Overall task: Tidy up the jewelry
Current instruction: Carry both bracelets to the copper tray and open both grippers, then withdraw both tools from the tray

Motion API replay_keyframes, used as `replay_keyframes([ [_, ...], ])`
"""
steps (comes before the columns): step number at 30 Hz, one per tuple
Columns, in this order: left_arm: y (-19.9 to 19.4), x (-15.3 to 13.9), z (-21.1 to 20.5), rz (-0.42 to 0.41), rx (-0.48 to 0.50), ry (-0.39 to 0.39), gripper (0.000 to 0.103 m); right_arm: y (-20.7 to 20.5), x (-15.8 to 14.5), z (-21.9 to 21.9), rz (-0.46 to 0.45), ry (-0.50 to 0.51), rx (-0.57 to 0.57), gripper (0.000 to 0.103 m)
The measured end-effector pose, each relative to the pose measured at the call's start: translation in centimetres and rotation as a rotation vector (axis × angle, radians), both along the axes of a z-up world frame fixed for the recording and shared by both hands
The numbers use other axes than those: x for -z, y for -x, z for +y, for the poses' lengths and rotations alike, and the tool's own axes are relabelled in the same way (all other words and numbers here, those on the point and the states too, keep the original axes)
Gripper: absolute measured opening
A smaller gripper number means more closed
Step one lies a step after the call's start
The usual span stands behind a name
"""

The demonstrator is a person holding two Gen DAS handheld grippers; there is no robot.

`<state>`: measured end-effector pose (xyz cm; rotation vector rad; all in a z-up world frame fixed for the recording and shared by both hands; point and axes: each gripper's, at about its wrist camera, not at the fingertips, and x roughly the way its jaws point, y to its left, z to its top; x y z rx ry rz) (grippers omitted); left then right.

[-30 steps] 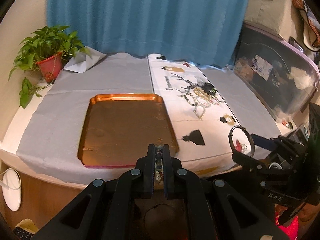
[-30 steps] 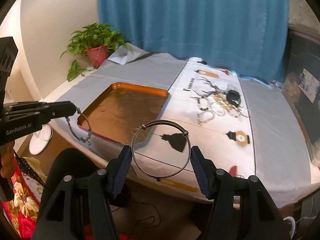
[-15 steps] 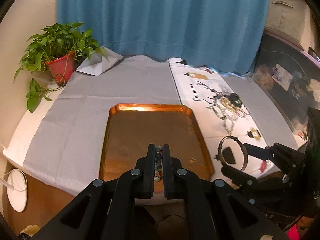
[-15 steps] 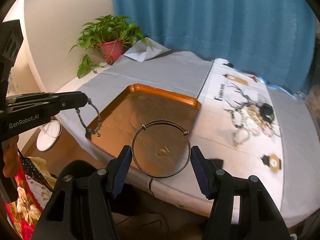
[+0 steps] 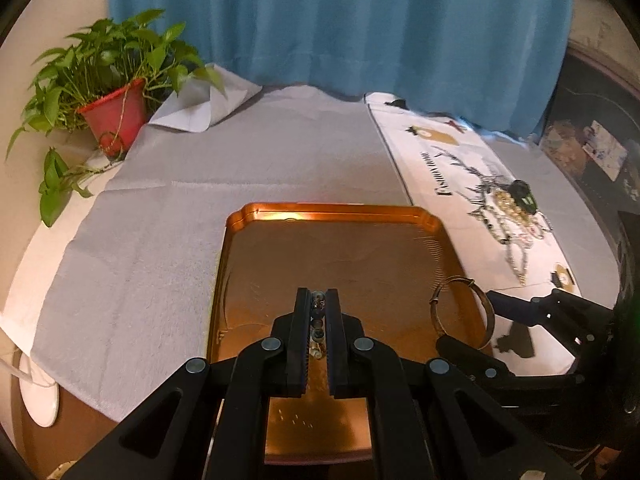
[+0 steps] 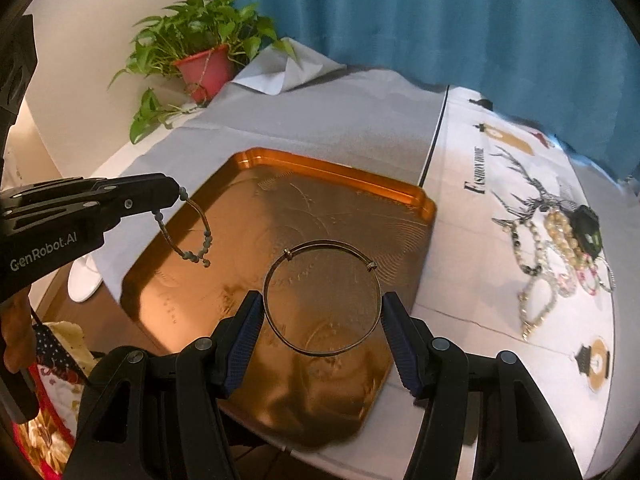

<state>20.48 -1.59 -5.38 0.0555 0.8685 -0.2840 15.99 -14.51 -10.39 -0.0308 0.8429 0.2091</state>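
Both tools over tray [image 6: 416, 196]: left tool [image 5: 319, 298] pinching beaded bracelet [image 6: 188, 236], right tool [image 6: 322, 312] spread, gripping bangle [image 6: 322, 350]

Black jaws — blue ribbed pads [image 6: 249, 332]

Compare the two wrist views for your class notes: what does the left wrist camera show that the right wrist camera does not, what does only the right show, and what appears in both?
Only the left wrist view shows the dark cabinet at the right.

Only the right wrist view shows the beaded bracelet hanging freely from the left gripper, and the bangle as a full circle in the right gripper.

Both show the copper tray, potted plant, blue curtain and jewelry pile.
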Motion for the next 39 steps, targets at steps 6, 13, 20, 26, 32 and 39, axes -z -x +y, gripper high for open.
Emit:
replay_keyframes([
  [6,-2.0,1.6,0.2,0.021,-0.020,0.005,0.005,-2.5,1.4,-0.2,0.020,-0.003,0.012,0.061],
  [13,-1.9,1.5,1.5,-0.015,-0.143,0.001,0.102,-4.0,2.4,0.2,0.062,0.033,0.010,0.091],
  [20,2.9,0.8,2.7,-0.015,-0.180,-0.075,0.102,1.0,1.1,-1.1,0.045,0.006,0.051,0.091],
  [26,9.5,-0.9,2.6,-0.038,-0.182,-0.080,0.102,8.7,-2.3,-1.5,-0.091,0.031,0.103,0.091],
  [32,15.0,-4.0,1.1,-0.110,-0.139,-0.105,0.102,15.3,-6.3,-0.7,-0.242,0.069,0.082,0.100],
  [39,19.4,-6.1,-0.7,-0.164,-0.099,-0.130,0.102,20.4,-8.5,-1.5,-0.331,0.034,0.130,0.100],
])
